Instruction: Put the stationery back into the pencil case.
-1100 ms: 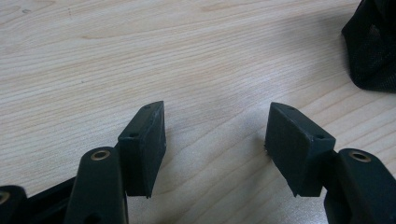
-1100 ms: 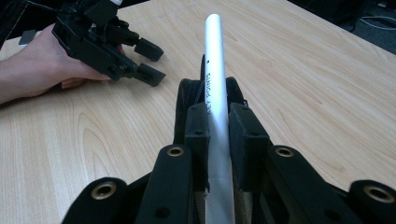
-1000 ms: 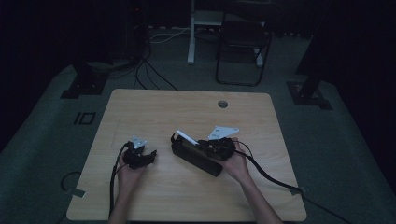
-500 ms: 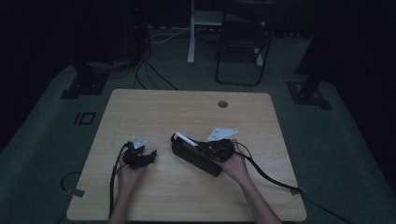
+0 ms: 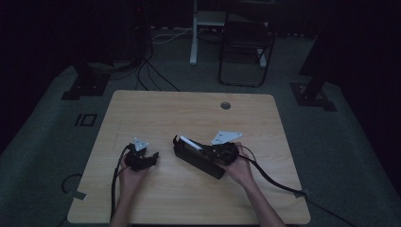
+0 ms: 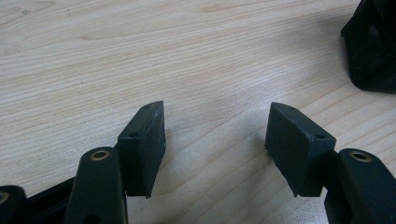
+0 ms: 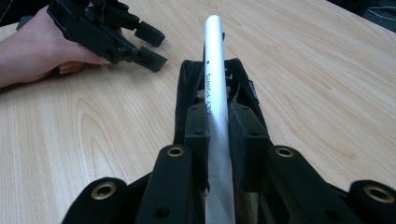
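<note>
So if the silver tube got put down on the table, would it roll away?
Probably, yes. The silver tube looks round and smooth, and the wooden table is flat, so it could roll. It looks stiff, as it sticks out straight past the right gripper clamping it. Its shiny side may be slippery too.

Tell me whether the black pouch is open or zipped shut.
Open: the silver pen held in the right tongs pokes through the black pouch's gaping mouth.

The silver tube's [image 7: 215, 116] near end is cut off.
</note>
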Tool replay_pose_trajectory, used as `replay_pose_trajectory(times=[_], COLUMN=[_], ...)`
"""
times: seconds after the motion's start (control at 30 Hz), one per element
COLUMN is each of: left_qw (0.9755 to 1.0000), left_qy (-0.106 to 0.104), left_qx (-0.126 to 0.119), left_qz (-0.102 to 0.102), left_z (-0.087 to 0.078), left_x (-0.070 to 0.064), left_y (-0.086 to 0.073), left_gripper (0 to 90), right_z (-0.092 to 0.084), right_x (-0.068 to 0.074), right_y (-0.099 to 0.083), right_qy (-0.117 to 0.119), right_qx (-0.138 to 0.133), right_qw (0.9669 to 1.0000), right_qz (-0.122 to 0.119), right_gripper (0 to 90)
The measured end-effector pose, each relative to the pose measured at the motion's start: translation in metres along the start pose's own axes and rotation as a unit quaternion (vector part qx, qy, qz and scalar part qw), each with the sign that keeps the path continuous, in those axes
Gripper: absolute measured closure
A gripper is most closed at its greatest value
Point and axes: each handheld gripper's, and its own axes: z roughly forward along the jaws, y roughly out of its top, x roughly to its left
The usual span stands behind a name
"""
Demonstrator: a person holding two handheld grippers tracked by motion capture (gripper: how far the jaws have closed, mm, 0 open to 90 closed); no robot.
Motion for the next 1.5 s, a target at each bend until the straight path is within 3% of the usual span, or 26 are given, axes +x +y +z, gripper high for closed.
replay_pose_trajectory(times=[1.03,1.13,1.5], left_qw=[1.0000,1.0000,1.0000], left_qy=[-0.001,-0.001,-0.001], left_qx=[0.000,0.000,0.001], left_qz=[0.001,0.001,0.002], left_z=[0.0000,0.0000,0.0000], left_x=[0.0000,0.0001,0.0000], left_y=[-0.0001,-0.0001,-0.0002], left_gripper=[38.2,38.2,37.8], right_z=[0.0106,0.0103,0.0034], right_x=[0.0004,0.0005,-0.0002], right_y=[-0.0056,-0.0053,-0.0019], right_qy=[-0.008,-0.003,-0.010], right_qx=[0.027,0.023,0.010], right_qw=[0.9995,0.9997,0.9999], right_qz=[-0.013,-0.011,-0.008], right_gripper=[77.6,70.0,61.7])
